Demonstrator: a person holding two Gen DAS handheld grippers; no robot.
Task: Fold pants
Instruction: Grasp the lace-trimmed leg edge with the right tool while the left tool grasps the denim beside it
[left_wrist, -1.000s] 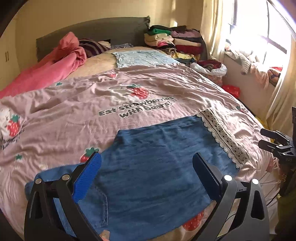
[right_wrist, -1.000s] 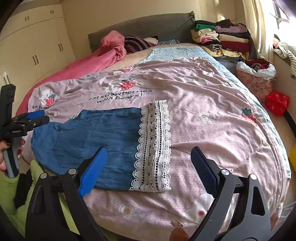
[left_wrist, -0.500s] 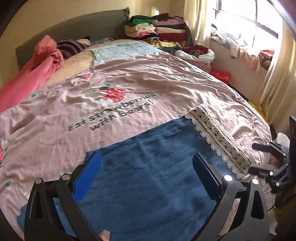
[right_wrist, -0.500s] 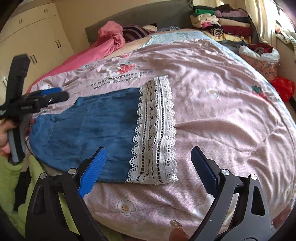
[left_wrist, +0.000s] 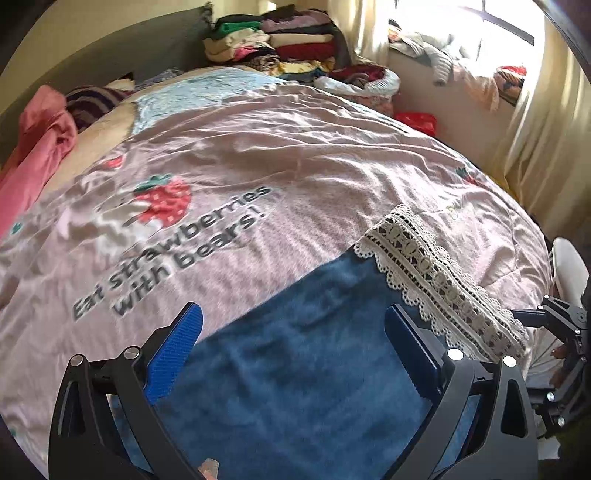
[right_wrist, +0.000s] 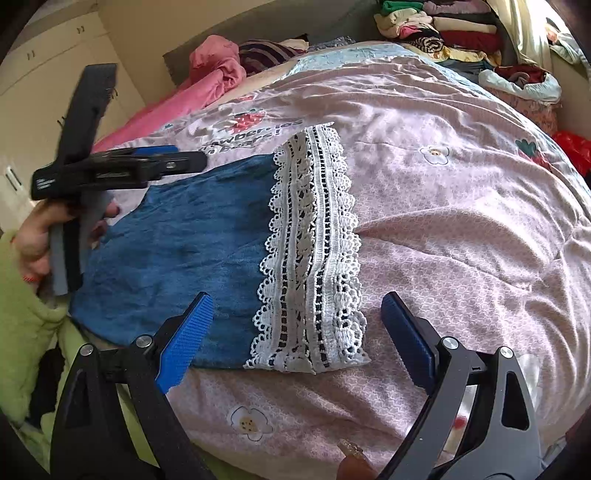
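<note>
Nearest in the left wrist view, the left gripper (left_wrist: 293, 347) hangs with its blue-padded jaws spread wide over the blue denim pants (left_wrist: 295, 387), gripping nothing. In the right wrist view the right gripper (right_wrist: 297, 339) is likewise spread wide and empty, poised over the near edge of the white lace hem band (right_wrist: 310, 258) of those pants. The pants lie flat on the pink strawberry-print quilt (right_wrist: 461, 192) near the bed's near edge, denim to the left and lace to the right. At the left of the right wrist view a hand (right_wrist: 33, 240) in a light green sleeve (right_wrist: 22, 325) grips the left tool's handle above the denim's left end. Farther out, the quilt carries the printed words "Eat strawberries with bears!" (left_wrist: 173, 251). Far left lies a crumpled pink blanket (right_wrist: 207, 77) by the grey headboard (left_wrist: 110, 59), and at the far right a stack of folded clothes (left_wrist: 277, 44).
</note>
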